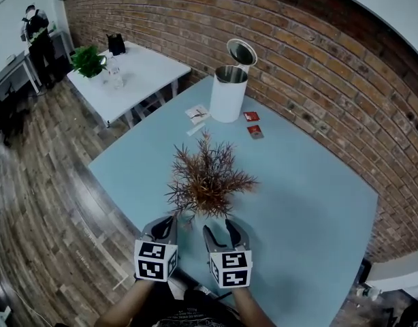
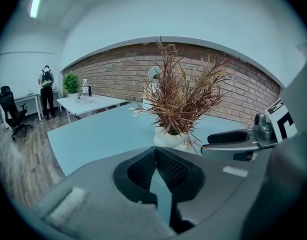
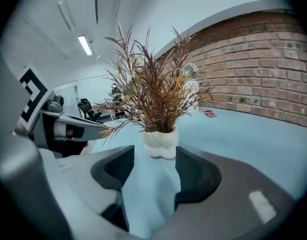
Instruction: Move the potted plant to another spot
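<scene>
Head view shows the potted plant [image 1: 207, 176] upright on the pale blue surface [image 1: 311, 203], close to the edge nearest the person and about midway along it. Its rust-brown, spiky leaves spread wide over a small white pot [image 3: 160, 141]. Both claws sit at that same edge, just short of the plant, side by side and near each other.

The left claw [image 1: 169, 223] is clenched. In the left gripper view its pads meet at the tips, with only a thin wedge of surface showing lower down and nothing between them. The pot stands beyond its tips, a little to their right.

The right claw [image 1: 219, 229] is released. In the right gripper view its jaws stand well apart, and the pot stands just beyond them, in line with the gap but not inside it. Neither pad touches it.

Toward the far corner by the brick wall [image 1: 318, 67] stands a white bin [image 1: 229, 92] with its lid swung up. Red packets [image 1: 252, 125] and cards [image 1: 197, 113] lie beside it.
</scene>
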